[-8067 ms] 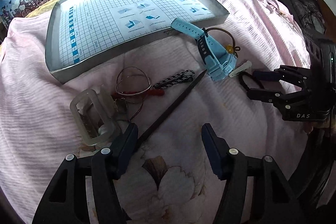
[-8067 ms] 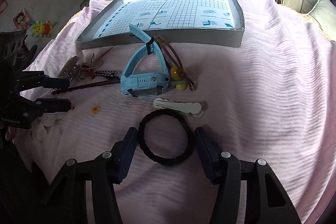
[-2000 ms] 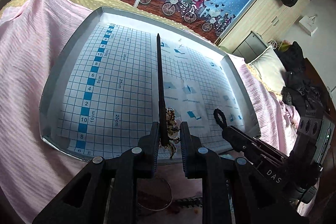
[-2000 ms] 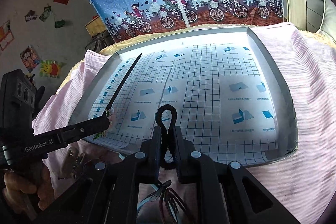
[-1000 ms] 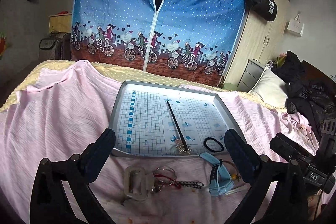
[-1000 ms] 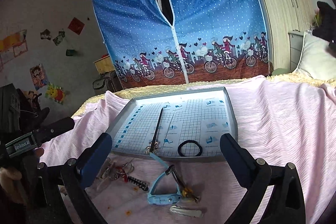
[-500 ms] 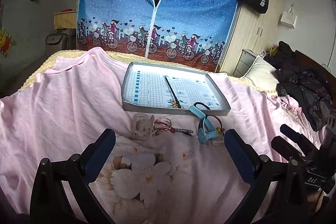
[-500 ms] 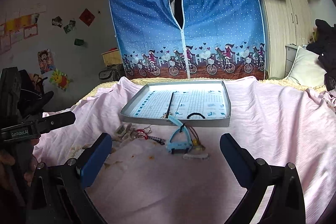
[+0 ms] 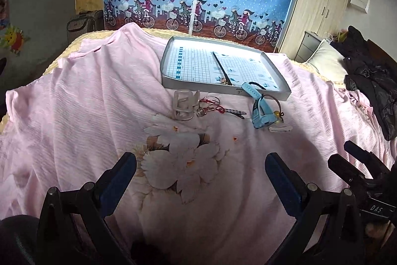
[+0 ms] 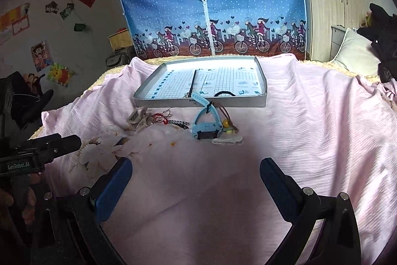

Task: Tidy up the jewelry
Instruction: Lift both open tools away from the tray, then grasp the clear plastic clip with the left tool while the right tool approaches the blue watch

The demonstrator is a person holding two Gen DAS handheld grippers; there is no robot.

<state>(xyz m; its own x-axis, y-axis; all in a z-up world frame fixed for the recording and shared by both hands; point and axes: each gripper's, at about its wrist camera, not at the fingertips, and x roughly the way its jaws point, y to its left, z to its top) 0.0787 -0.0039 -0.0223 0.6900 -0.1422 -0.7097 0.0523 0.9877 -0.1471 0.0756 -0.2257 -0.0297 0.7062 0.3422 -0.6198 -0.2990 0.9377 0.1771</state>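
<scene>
Tangling looks like the main risk from here: the red cord (image 9: 211, 103), thin wire rings (image 9: 215, 100) and beaded chain (image 9: 234, 112) lie in one knot just beside the clear clasp (image 9: 183, 104), so a grab at one would likely drag its neighbours along or drop them on the way to the tray (image 9: 278, 91). The soft pink bedsheet (image 9: 86, 116) gives under pressure too, so fingers pressing down could pinch cloth with the piece.

Both hand-held grippers hang wide apart and hold nothing. The left hand-held gripper (image 9: 200, 169) fills the bottom of its frame, with the leftover pieces well apart from it, up near the middle. From the right hand-held gripper (image 10: 196, 173), the blue watch (image 10: 206, 124), the yellow-beaded cord (image 10: 227, 127) and the white clip (image 10: 227, 139) sit just above centre, straight ahead but far off. The tray rests beyond them on the bed, already carrying the long dark hair stick (image 9: 222, 67) and the black hair tie (image 10: 224, 93); the watch strap leans up against its near wall.
</scene>
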